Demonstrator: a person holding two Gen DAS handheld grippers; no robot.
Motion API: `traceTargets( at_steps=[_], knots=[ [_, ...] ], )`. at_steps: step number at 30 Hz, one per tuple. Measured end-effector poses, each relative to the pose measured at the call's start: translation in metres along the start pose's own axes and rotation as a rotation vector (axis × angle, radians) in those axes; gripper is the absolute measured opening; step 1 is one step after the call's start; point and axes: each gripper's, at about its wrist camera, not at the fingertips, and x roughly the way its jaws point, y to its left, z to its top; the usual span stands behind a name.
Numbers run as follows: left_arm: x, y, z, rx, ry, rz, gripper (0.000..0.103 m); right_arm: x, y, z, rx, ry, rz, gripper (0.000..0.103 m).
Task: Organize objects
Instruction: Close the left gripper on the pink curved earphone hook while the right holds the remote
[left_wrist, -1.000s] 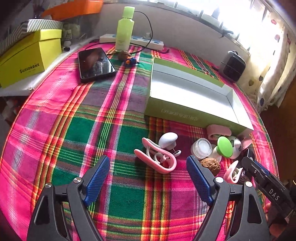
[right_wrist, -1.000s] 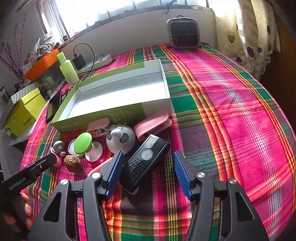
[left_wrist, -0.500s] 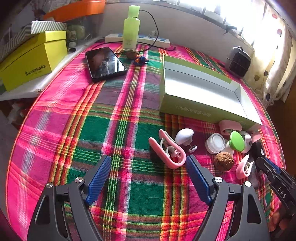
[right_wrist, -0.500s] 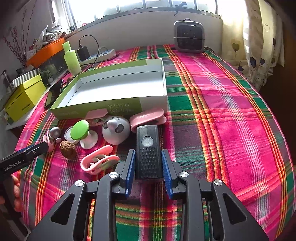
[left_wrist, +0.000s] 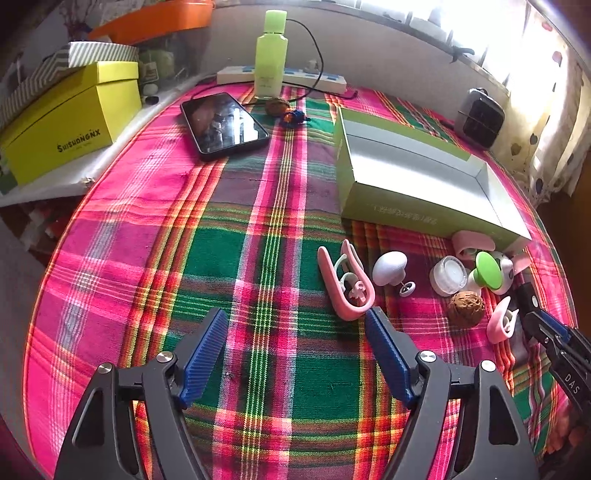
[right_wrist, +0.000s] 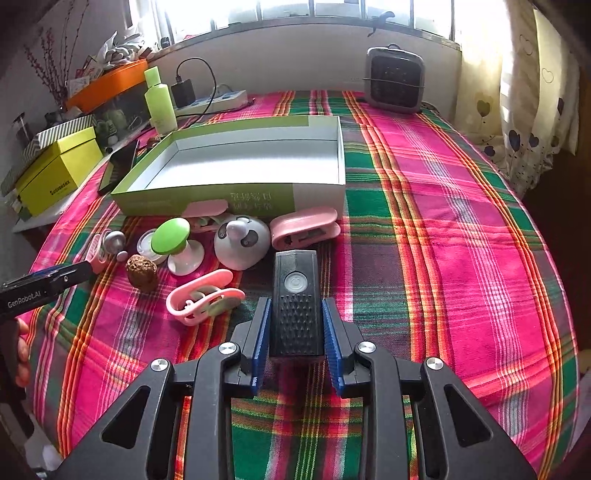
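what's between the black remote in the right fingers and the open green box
In the right wrist view, a pink clip lies between the black remote and the green box.

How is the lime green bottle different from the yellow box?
The lime green plastic bottle is tall, narrow and upright; the yellow cardboard box is wide and squat. The bottle stands on the plaid tablecloth; the box sits on a white ledge beside it. The box shows printed lettering. Both are closed.
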Motion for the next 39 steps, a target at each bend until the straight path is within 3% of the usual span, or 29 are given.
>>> traceTargets(
  at_steps=[6, 12, 22, 31, 39],
  knots=[
    [0.002, -0.007, 0.006, -0.032, 0.001, -0.051, 0.076, 0.006, 0.000, -0.003, -0.002, 0.021, -0.002, 0.029],
    [0.009, -0.014, 0.011, -0.001, -0.009, -0.003, 0.076, 0.007, 0.001, -0.001, -0.006, 0.021, -0.006, 0.029],
    [0.011, -0.005, 0.014, 0.028, -0.030, 0.046, 0.060, 0.009, 0.002, 0.000, -0.024, 0.014, -0.021, 0.029],
    [0.016, -0.007, 0.021, 0.049, -0.050, 0.056, 0.056, 0.012, 0.002, 0.001, -0.030, 0.005, -0.033, 0.029],
    [0.017, -0.009, 0.023, 0.068, -0.060, 0.058, 0.038, 0.012, 0.001, 0.002, -0.032, 0.000, -0.035, 0.029]
  ],
)
